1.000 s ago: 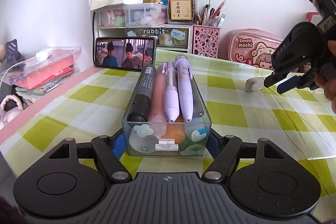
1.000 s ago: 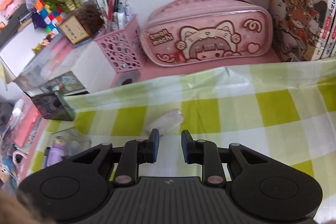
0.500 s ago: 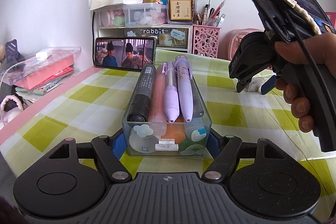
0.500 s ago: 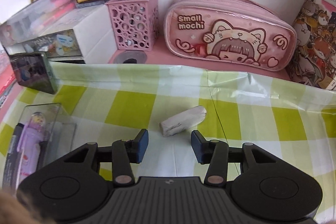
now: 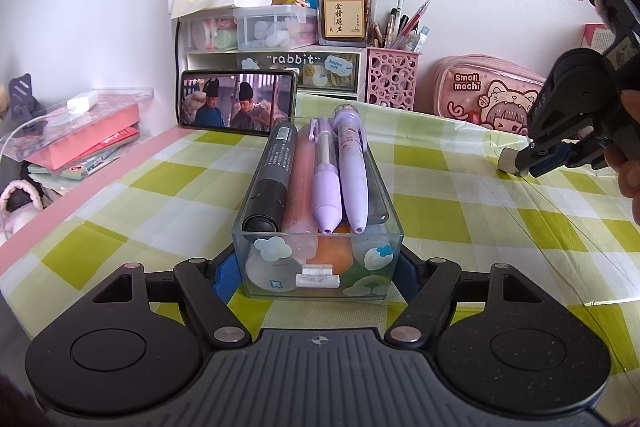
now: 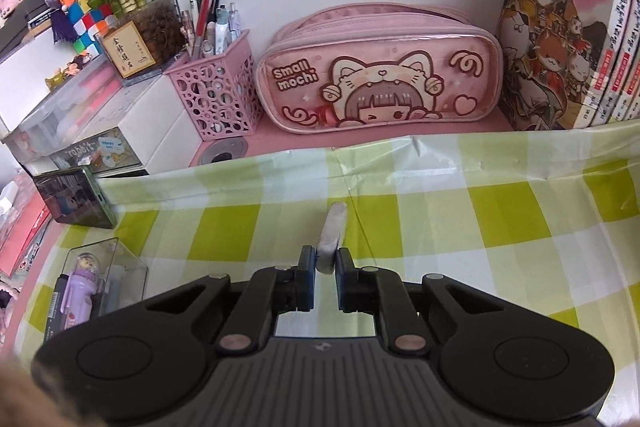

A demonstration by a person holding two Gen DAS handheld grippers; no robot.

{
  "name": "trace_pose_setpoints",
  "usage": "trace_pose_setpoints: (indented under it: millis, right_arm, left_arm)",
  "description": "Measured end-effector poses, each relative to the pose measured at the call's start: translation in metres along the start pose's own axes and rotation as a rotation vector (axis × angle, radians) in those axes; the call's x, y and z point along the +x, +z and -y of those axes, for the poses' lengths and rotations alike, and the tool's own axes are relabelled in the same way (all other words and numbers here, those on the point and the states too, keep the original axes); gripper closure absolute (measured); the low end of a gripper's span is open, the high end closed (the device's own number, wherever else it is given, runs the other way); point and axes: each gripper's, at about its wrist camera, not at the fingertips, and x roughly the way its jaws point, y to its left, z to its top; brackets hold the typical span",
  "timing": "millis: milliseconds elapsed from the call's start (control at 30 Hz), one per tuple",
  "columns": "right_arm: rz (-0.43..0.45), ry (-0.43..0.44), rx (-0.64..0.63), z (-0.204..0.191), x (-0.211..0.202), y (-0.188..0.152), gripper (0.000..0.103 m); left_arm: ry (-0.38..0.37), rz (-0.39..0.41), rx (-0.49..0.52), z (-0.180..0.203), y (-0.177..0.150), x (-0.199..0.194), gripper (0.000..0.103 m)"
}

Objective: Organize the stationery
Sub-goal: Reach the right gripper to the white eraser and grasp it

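Soft, even daylight filled both views. The tablecloth (image 6: 500,227) showed pale glare along its creases. Fisheye bending curved the edges, corners darkened, and shadows stayed faint.

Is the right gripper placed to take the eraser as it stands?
Probably yes. The right gripper has just been closing, with the eraser end-on between its jaws on the tablecloth, nothing blocking.

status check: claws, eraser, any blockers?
Left claw shut on clear pen box. Right claw just closing around white eraser on the checked cloth; contact unclear. No blockers.
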Motion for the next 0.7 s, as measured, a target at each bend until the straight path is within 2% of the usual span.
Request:
trace_pose_setpoints:
  millis: [100,367,500,533,600,700]
  right_arm:
    - [0.006,-0.009,-0.021,0.011,0.0,-0.002,0.079]
    - [0.044,0.056,-0.066,0.016,-0.01,0.0,0.081]
    - [0.044,0.039,-0.025,0.023,-0.005,-0.002,0.079]
    - [0.046,0.038,-0.019,0.025,-0.004,-0.003,0.076]
    - [0.05,0.028,-0.051,0.024,-0.002,-0.008,0.054]
    - [0.053,-0.008,-0.147,0.013,0.004,-0.016,0.049]
  left_arm:
    - [0.0,0.001,0.001,-0.002,0.0,0.0,0.031]
    - [0.001,0.0,0.002,-0.003,0.0,0.001,0.031]
    - [0.001,0.001,0.001,-0.003,0.0,0.001,0.031]
    - [0.001,0.001,0.001,-0.003,0.0,0.001,0.031]
    - [0.001,0.001,0.001,-0.003,0.0,0.001,0.031]
    - [0.001,0.0,0.001,-0.003,0.0,0.001,0.031]
